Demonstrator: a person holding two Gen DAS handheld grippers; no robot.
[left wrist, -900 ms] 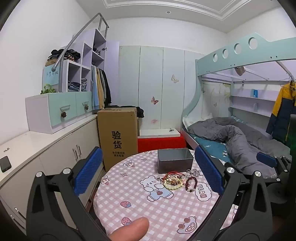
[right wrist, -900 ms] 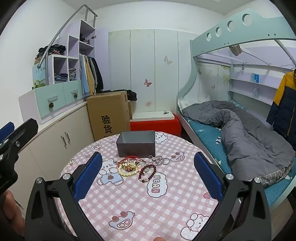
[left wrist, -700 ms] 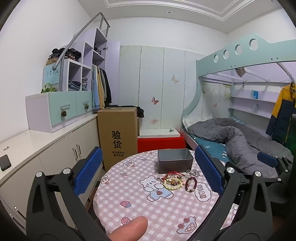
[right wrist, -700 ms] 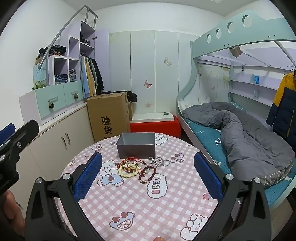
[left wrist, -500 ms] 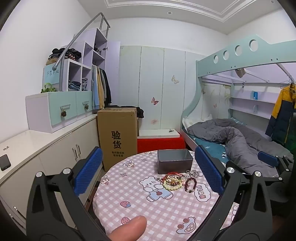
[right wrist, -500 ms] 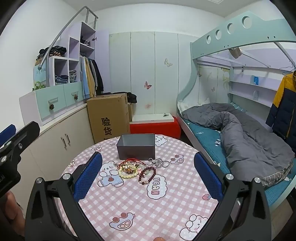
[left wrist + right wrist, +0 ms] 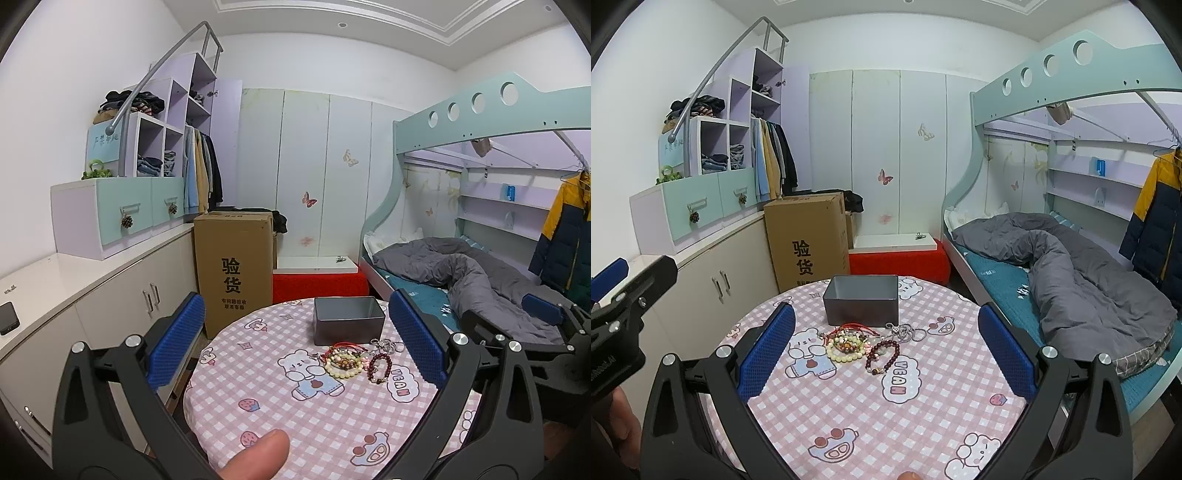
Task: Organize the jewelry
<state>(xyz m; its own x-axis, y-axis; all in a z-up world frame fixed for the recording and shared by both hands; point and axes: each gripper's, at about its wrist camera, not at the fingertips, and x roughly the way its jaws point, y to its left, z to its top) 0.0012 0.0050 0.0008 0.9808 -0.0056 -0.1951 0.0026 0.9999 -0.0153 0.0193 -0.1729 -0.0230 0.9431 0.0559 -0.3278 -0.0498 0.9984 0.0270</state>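
A pile of jewelry lies on the round table with a pink checked cloth (image 7: 871, 406): a cream bead bracelet (image 7: 845, 352), a dark red bead bracelet (image 7: 882, 355), red cords (image 7: 854, 328) and a silver chain (image 7: 905, 331). A grey open box (image 7: 861, 302) stands just behind the pile. The pile (image 7: 345, 363) and box (image 7: 348, 323) also show in the left wrist view. My left gripper (image 7: 295, 347) and right gripper (image 7: 884, 350) are both open and empty, held above the table's near side.
A tall cardboard box (image 7: 809, 242) stands behind the table on the left, beside white cabinets (image 7: 110, 295). A red stool (image 7: 899, 260) is behind. A bunk bed with a grey duvet (image 7: 1071, 266) is on the right.
Both grippers have drifted slightly, the right one rising a little so the table sits lower in view. The jewelry and box have not moved.
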